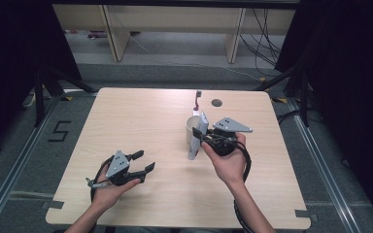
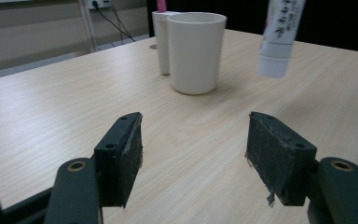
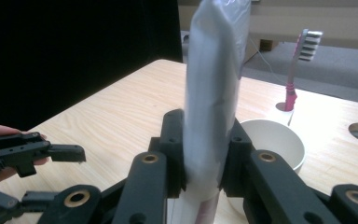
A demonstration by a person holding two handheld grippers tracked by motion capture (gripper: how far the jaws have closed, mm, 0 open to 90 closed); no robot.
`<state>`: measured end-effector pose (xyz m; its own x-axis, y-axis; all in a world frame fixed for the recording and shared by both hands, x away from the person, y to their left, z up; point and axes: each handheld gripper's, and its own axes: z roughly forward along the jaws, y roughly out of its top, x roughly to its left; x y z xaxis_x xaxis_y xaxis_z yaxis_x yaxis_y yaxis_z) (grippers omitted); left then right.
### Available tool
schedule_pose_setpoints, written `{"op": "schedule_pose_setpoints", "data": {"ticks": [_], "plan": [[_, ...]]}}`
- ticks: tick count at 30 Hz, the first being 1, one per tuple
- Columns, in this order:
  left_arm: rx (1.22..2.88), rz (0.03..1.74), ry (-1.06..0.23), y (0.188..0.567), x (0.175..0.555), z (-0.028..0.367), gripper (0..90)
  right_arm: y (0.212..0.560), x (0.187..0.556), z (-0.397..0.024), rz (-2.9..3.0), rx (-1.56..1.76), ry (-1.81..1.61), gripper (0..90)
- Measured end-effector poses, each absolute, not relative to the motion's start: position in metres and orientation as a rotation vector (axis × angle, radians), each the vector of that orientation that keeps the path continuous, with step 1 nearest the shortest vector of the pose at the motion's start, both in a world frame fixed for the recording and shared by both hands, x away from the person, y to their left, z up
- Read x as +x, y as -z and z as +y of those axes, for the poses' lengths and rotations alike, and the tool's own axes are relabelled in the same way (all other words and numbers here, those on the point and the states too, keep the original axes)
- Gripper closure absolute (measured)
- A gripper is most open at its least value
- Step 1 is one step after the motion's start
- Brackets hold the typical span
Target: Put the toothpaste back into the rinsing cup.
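My right gripper [image 1: 201, 138] is shut on a white toothpaste tube [image 1: 197, 137], held upright with its cap down just above the table; the tube [image 3: 214, 93] fills the space between the jaws. Right behind it stands a white cup [image 1: 192, 127] with a side holder, and a pink toothbrush [image 1: 197, 100] stands in that holder. In the left gripper view the cup [image 2: 196, 51] is ahead and the tube's cap [image 2: 274, 63] hangs to its right. My left gripper [image 1: 143, 162] rests open near the table's front left, nothing between its jaws [image 2: 196, 158].
The light wooden table [image 1: 141, 116] has a round cable hole [image 1: 216, 102] near its far edge. Beyond it are wooden furniture legs and cables on the floor. Dark curtains and stand legs flank both sides.
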<state>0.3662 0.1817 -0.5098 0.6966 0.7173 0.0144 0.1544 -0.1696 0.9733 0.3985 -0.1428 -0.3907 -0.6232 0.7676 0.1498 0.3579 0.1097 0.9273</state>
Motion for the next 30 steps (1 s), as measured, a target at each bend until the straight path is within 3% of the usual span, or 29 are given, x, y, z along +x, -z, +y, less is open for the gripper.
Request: {"op": "schedule_pose_setpoints", "data": {"ticks": [14,30], "plan": [[1.668,0.702,-0.678,0.519,0.369,0.190,35.0,0.383,0.402,-0.150,1.993,1.088,-1.483,75.5],[1.654,0.712,-0.687,0.522,0.370,0.190,34.9,0.371,0.408,-0.156,1.957,1.066,-1.465,75.4]]}}
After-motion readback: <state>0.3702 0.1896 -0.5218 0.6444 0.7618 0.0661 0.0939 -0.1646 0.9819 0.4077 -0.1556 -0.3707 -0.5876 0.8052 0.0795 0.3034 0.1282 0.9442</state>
